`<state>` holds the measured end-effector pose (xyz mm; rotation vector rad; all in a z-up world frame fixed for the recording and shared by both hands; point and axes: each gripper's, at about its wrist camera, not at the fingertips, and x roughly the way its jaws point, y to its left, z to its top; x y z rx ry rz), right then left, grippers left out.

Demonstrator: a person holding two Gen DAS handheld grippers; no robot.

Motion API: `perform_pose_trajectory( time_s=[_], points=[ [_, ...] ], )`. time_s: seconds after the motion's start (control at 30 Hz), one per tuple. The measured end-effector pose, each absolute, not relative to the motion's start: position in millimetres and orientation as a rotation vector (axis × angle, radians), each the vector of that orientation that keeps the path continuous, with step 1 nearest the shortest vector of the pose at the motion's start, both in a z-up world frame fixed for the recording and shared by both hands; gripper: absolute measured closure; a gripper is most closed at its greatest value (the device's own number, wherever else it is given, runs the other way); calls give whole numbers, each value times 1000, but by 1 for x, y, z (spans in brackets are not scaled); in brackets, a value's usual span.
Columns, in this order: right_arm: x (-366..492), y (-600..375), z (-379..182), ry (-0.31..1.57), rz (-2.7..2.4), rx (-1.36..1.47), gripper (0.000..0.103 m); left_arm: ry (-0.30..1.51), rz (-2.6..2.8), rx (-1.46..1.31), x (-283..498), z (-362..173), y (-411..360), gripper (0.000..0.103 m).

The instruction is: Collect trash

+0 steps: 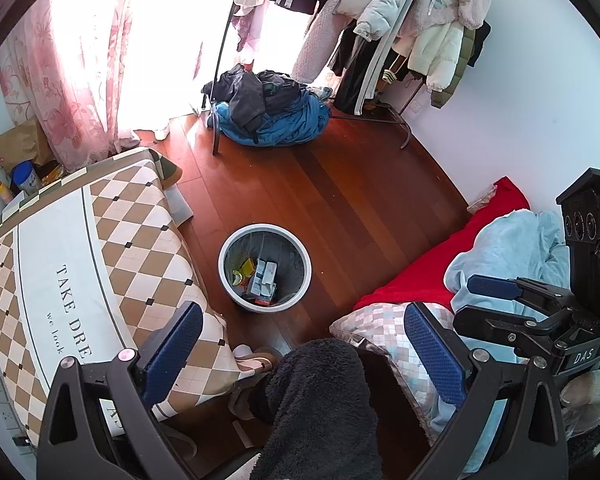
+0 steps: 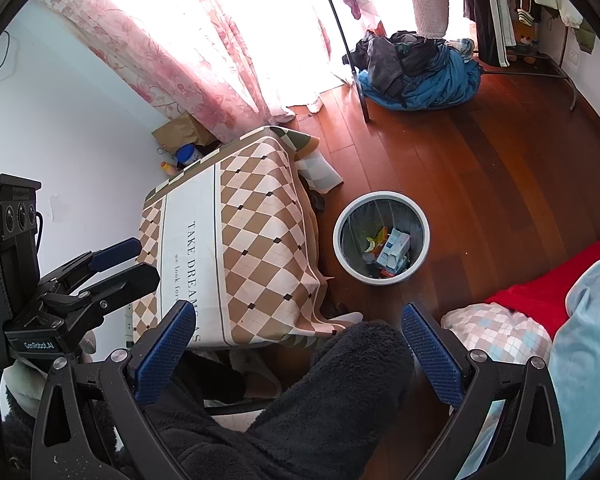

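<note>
Blue-padded fingers of the left gripper stand wide apart with nothing between them, and those of the right gripper are spread just as wide and empty. Below both, a dark fuzzy trouser leg of the person fills the lower frame. In the left wrist view the right gripper shows at the right edge, over a light blue blanket and a red cover.

On the left stands a small table under a tan-and-cream diamond-patterned cloth printed with dark lettering. Just beside its corner, on the reddish-brown wooden floor, sits the round white plastic bin with a dark liner. Inside lie a pale blue-and-white carton, a yellow wrapper and some small red and orange scraps at the bottom; the bin is upright and only partly filled.

Farther off, a heap of blue and dark grey clothes lies at the foot of a black metal rack hung with coats. Pink floral curtains glow against a bright window.
</note>
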<state>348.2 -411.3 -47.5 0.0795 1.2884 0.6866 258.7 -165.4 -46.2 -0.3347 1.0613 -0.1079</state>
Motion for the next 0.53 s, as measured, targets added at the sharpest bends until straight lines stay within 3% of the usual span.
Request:
perform_pose_trajectory(
  time_s=[0.53],
  points=[
    [346,-424,-49,1299,689,73,0,1066,-120,-340,258,-49,-163,0]
  ],
)
